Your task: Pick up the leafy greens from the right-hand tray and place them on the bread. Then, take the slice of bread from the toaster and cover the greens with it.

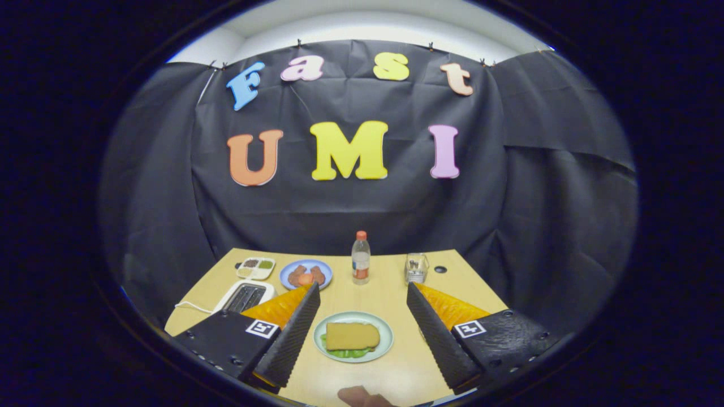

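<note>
Bread [352,335] covers the leafy greens [346,353], only their edges showing, on a plate [386,333] between the gripper [362,328], its fingers spread apart and empty; one finger partly hides the toaster [244,296].

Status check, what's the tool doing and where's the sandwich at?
Tool open, holding nothing. Bread lies over greens on plate, between the fingers. Nothing in the way; toaster off beyond the left finger.
</note>
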### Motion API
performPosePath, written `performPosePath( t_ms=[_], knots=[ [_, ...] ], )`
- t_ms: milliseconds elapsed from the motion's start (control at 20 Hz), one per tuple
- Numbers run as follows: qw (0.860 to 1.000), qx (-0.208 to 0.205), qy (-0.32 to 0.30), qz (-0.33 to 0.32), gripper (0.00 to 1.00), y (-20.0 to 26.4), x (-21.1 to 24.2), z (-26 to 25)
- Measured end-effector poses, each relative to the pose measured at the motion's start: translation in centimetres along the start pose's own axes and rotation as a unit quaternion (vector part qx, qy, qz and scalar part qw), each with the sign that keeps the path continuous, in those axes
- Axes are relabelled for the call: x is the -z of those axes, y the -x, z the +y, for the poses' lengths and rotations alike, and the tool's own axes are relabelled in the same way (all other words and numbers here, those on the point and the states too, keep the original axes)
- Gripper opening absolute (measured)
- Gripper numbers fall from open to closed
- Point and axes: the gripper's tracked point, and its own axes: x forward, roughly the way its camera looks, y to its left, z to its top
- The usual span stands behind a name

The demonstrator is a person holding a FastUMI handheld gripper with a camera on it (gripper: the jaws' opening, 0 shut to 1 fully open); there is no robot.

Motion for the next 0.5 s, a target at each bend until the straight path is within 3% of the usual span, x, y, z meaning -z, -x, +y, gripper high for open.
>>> performPosePath(
  t_ms=[300,500],
  knots=[
    [0.996,-0.008,0.030,-0.079,0.96,4.7,-3.9,0.2],
    [0.995,-0.012,0.017,-0.102,0.95,6.7,-5.2,-0.2]
  ],
)
